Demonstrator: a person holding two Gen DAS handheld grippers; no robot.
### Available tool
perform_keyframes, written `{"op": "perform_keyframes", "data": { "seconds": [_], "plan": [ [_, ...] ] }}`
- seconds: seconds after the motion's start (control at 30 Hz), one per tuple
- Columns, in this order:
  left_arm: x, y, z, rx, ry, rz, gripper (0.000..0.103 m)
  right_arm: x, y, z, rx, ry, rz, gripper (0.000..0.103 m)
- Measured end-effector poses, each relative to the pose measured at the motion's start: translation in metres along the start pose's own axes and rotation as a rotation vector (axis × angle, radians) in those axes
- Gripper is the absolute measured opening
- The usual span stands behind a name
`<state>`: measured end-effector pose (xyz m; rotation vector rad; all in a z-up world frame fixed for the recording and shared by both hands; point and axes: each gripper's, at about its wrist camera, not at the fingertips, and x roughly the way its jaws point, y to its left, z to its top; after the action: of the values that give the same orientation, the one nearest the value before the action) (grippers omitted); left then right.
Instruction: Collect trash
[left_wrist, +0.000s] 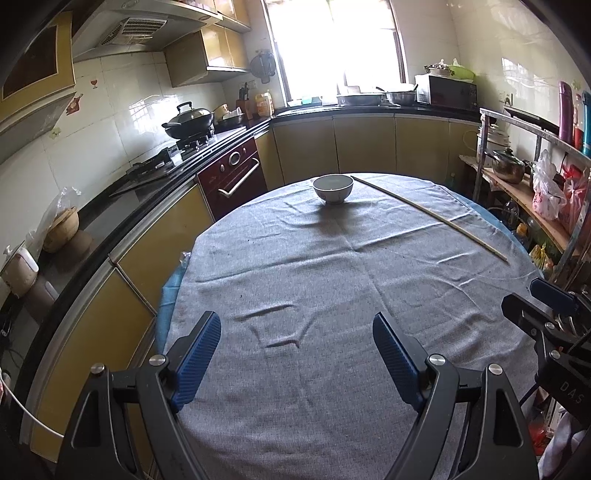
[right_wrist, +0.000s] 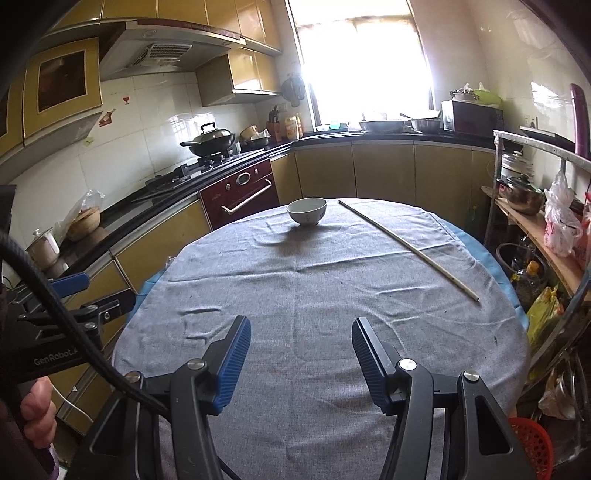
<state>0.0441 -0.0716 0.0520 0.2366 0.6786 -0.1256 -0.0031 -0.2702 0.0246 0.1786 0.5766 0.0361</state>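
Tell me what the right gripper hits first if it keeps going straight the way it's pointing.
Most likely the grey tablecloth. The right gripper is open, holds nothing and tilts downward, so its line seems to meet bare cloth well short of the bowl. The thin stick lies off to the right. Depth is uncertain.

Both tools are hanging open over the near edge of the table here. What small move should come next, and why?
Probably carry the right tool forward and rightward toward the near end of the thin stick. Both tools are open and empty, the left tool included. The stick and a bowl are the only loose things on the grey cloth, and the stick lies on the right side.
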Motion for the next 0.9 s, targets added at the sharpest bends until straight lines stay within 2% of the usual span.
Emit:
{"op": "perform_keyframes", "data": {
  "seconds": [0.37, 0.9],
  "plan": [
    [0.001, 0.005, 0.007, -0.001, -0.011, -0.011, 0.085, -0.003, 0.003, 0.010, -0.001, -0.018, -0.021, 0.061],
    [0.006, 0.010, 0.004, -0.007, -0.011, -0.040, 0.085, -0.002, 0.012, 0.006, 0.000, 0.000, -0.052, 0.061]
  ]
}}
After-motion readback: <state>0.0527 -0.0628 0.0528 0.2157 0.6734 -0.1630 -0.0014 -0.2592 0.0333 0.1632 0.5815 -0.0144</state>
